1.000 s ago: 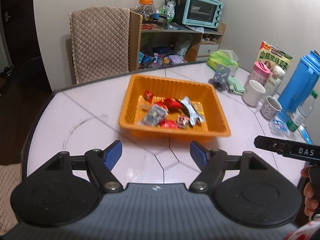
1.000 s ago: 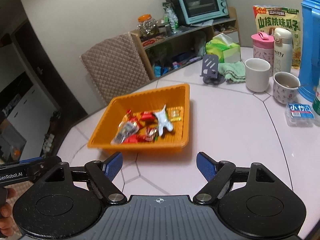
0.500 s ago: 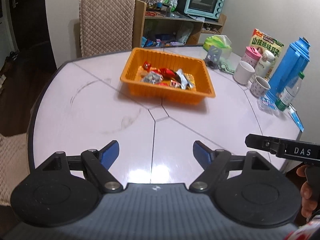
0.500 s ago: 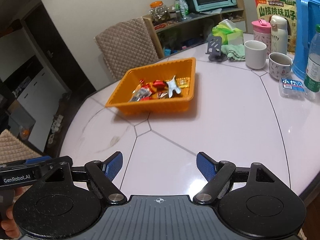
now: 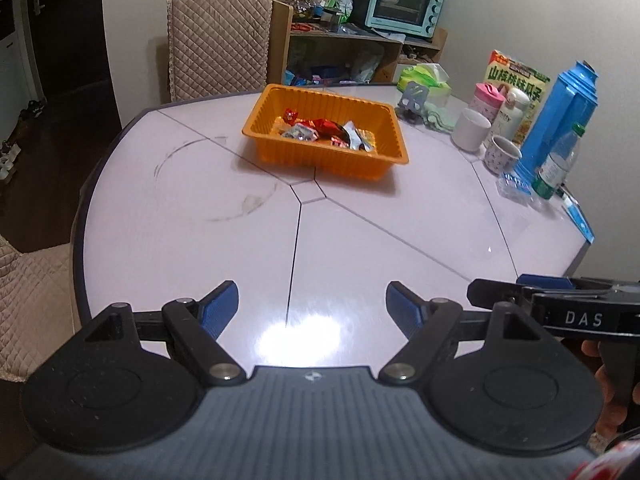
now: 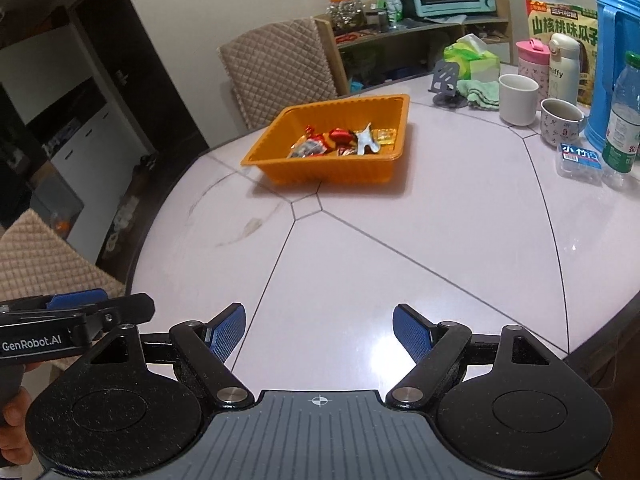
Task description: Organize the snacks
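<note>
An orange tray (image 5: 276, 156) (image 6: 276, 172) stands past the middle of the pale round table and holds several wrapped snacks (image 5: 320, 130) (image 6: 340, 142), red, silver and yellow. My left gripper (image 5: 312, 306) hovers over the near part of the table, far short of the tray, open with nothing between its blue pads. My right gripper (image 6: 318, 330) is open too and empty, at the near edge. Each gripper shows at the side of the other's view, with a hand on its grip.
Along the table's right side stand a white cup (image 6: 518, 98), a patterned cup (image 6: 562, 120), a blue thermos (image 5: 560, 120), a water bottle (image 6: 624, 116), a pink flask, a seed bag and a tissue pack (image 6: 472, 58). A quilted chair (image 5: 218, 44) and a shelf with a teal oven stand behind.
Both grippers have drawn back from the tray toward the near table edge, so the tray looks smaller and farther. The left jaws spread a little wider early on. The snacks lie unmoved.
</note>
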`<state>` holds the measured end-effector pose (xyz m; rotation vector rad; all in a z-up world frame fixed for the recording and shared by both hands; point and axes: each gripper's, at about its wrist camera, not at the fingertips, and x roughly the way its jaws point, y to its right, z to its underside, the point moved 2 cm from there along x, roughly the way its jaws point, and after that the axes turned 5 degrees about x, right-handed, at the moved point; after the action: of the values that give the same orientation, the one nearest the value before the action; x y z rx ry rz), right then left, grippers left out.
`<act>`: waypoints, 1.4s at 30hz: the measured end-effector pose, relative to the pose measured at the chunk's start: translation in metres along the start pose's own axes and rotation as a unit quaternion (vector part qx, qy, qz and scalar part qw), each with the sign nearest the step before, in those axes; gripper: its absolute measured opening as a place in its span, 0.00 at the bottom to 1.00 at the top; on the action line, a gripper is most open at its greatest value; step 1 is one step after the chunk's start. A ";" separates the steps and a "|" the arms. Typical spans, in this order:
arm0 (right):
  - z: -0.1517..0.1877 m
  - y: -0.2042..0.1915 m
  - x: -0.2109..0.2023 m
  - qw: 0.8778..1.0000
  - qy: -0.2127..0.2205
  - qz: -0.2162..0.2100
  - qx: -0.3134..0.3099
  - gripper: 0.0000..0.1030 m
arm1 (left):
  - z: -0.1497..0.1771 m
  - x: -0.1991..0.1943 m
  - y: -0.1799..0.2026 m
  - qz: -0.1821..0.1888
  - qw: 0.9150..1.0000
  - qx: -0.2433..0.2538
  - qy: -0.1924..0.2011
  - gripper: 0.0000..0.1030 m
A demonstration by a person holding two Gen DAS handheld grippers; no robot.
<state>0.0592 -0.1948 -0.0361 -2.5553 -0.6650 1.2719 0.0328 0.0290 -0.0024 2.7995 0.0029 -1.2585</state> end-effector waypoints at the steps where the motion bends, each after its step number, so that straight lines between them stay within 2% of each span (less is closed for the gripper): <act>1: 0.003 -0.001 -0.002 1.000 -0.002 0.000 -0.003 0.78 | 0.004 -0.003 0.002 -0.001 1.000 0.001 -0.002 0.77; 14: 0.037 -0.010 -0.023 0.999 -0.015 -0.001 -0.030 0.78 | 0.039 -0.024 0.014 -0.007 1.000 0.002 -0.019 0.77; 42: 0.034 -0.009 -0.024 0.999 -0.004 -0.006 -0.036 0.78 | 0.038 -0.029 0.021 -0.010 1.000 0.010 -0.014 0.77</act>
<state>0.0165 -0.1989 -0.0362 -2.6002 -0.7383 1.2780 -0.0143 0.0066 -0.0040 2.8053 0.0156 -1.3090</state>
